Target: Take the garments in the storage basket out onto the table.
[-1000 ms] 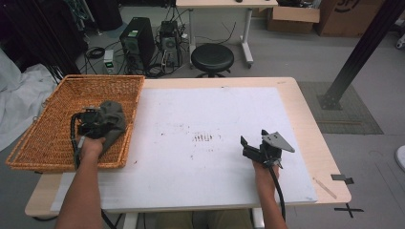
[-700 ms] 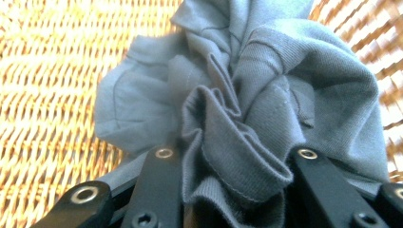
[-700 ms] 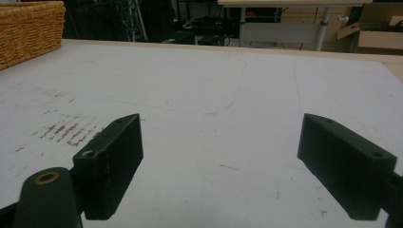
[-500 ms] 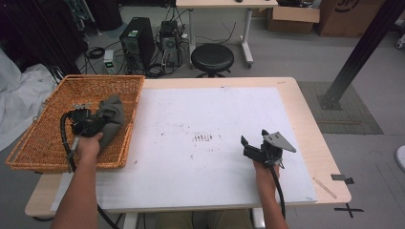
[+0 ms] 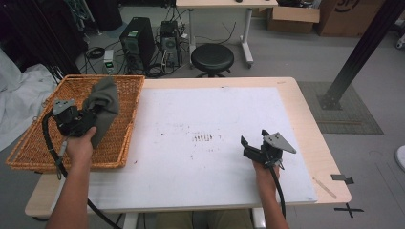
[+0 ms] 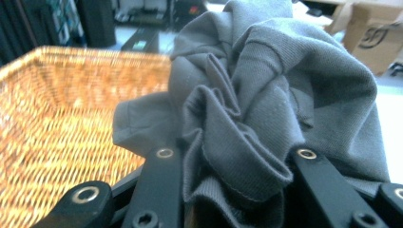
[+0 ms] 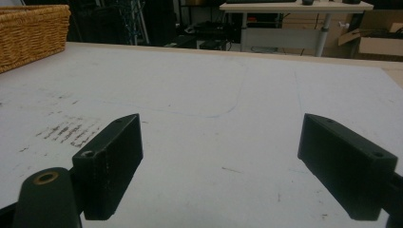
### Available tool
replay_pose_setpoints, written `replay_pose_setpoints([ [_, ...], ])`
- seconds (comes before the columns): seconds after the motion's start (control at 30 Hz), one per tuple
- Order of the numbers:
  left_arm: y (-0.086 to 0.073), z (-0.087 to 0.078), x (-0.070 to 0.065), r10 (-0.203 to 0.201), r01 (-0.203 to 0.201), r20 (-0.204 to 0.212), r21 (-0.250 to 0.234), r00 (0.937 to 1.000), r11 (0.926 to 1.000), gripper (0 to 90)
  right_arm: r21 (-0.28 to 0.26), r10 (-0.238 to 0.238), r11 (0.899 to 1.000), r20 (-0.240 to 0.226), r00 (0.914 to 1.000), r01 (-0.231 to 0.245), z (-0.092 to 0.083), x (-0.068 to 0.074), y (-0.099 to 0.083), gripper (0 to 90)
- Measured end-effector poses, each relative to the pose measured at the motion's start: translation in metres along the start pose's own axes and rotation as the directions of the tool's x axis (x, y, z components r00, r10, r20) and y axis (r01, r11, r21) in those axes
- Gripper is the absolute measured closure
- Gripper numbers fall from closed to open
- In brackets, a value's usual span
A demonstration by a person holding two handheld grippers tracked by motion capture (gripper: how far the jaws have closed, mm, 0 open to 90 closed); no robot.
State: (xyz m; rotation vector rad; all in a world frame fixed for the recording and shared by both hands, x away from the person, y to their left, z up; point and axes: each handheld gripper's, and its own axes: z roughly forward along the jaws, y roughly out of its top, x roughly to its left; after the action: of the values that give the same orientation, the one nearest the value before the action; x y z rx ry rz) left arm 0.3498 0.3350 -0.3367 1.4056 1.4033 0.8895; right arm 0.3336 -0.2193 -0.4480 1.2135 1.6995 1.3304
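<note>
The grey cloth (image 5: 102, 102) is bunched between the 2 black jaws of the left gripper (image 5: 85, 118), which clamp a thick wad of its folds; the jaws have just been closing on it. In the left gripper view the cloth (image 6: 266, 109) rises in crumpled pleats above the jaws, and 1 flap hangs toward the woven floor of the wicker basket (image 6: 62, 109). From the high view the cloth is held up over the right half of the basket (image 5: 33, 148), seemingly lifted off the weave, though whether its lower edge touches the basket's wall is hard to tell. The basket sits at the left end of the counter (image 5: 305, 109), partly on the white sheet (image 5: 215, 109) that covers most of it. Well apart, the right gripper (image 5: 248, 148) rests low over that sheet near the front edge, its jaws spread wide with nothing between them and the bare sheet (image 7: 218, 142) showing in the gap.
</note>
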Motion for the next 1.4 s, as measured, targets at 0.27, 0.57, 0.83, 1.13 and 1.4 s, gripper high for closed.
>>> replay_pose_setpoints([
  [0.27, 0.017, -0.035, -0.02, 0.068, -0.06, 0.127, -0.064, 0.9896, 0.9961, 69.5, -0.004, 0.008, 1.0, -0.005, 1.0, -0.008, -0.001, -0.001, 0.0, 14.8],
  [0.57, 0.015, -0.043, -0.066, 0.122, -0.101, 0.31, -0.082, 0.9428, 0.9915, 69.4, -0.011, 0.014, 1.0, -0.009, 0.9999, -0.014, -0.001, -0.002, 0.0, 14.8],
  [0.83, -0.004, -0.021, -0.122, 0.159, -0.143, 0.441, -0.069, 0.8835, 0.9873, 69.3, -0.018, 0.015, 1.0, -0.014, 0.9998, -0.016, -0.002, -0.002, -0.001, 14.8],
  [1.13, -0.036, 0.013, -0.183, 0.245, -0.261, 0.502, -0.04, 0.8294, 0.9645, 69.3, -0.022, 0.02, 1.0, -0.017, 0.9997, -0.02, -0.002, -0.003, -0.001, 14.8],
  [1.4, -0.064, 0.047, -0.223, 0.253, -0.306, 0.542, 0.007, 0.8013, 0.9521, 69.0, -0.021, 0.018, 1.0, -0.02, 0.9996, -0.019, -0.002, -0.003, -0.001, 14.8],
])
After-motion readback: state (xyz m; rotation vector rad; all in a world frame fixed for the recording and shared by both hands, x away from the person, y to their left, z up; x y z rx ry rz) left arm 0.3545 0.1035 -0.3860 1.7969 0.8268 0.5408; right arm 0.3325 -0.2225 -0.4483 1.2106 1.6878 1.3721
